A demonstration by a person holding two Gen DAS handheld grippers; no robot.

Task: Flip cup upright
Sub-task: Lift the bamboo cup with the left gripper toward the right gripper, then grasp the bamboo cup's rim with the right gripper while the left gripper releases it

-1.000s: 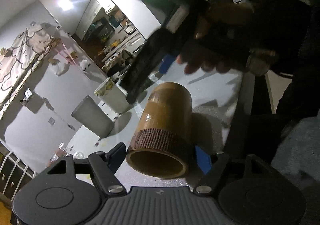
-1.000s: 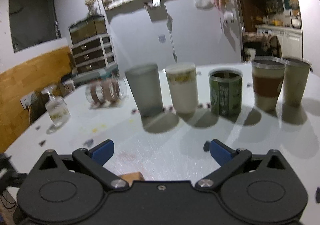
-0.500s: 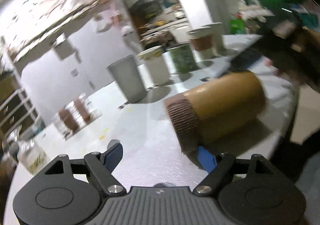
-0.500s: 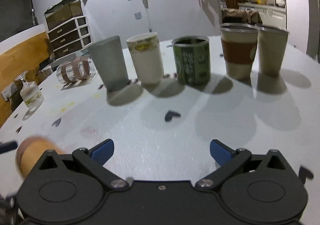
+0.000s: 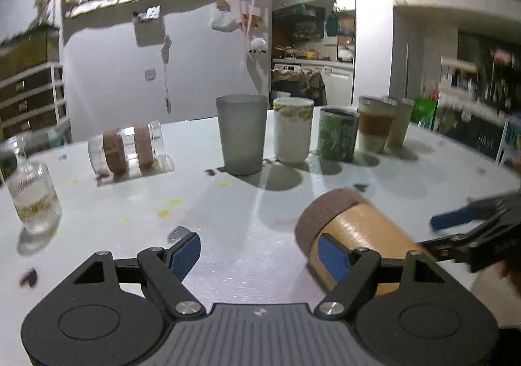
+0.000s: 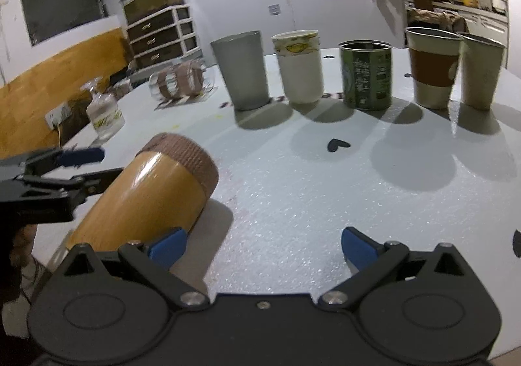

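Note:
A tan bamboo cup [image 5: 361, 236] with a brown woven band at its rim end lies on its side on the white table [image 5: 247, 229], near the front edge. It also shows in the right wrist view [image 6: 153, 193]. My left gripper [image 5: 259, 250] is open; the cup lies just right of its right finger, outside the jaws. My right gripper [image 6: 257, 245] is open and empty; the cup lies at its left finger. The left gripper shows at the left of the right wrist view [image 6: 62, 167], beside the cup.
A row of upright cups stands at the back: grey tumbler [image 6: 242, 70], white cup [image 6: 301, 66], green can [image 6: 366, 74], sleeved cup [image 6: 433, 68], beige cup [image 6: 480, 71]. A clear glass [image 5: 128, 148] lies on its side; a small bottle [image 5: 32, 196] stands far left.
The left gripper has swung round from facing the cup's mouth to facing the cup row; the cup now lies to its right. The right gripper moved so that the cup entered its view at left.

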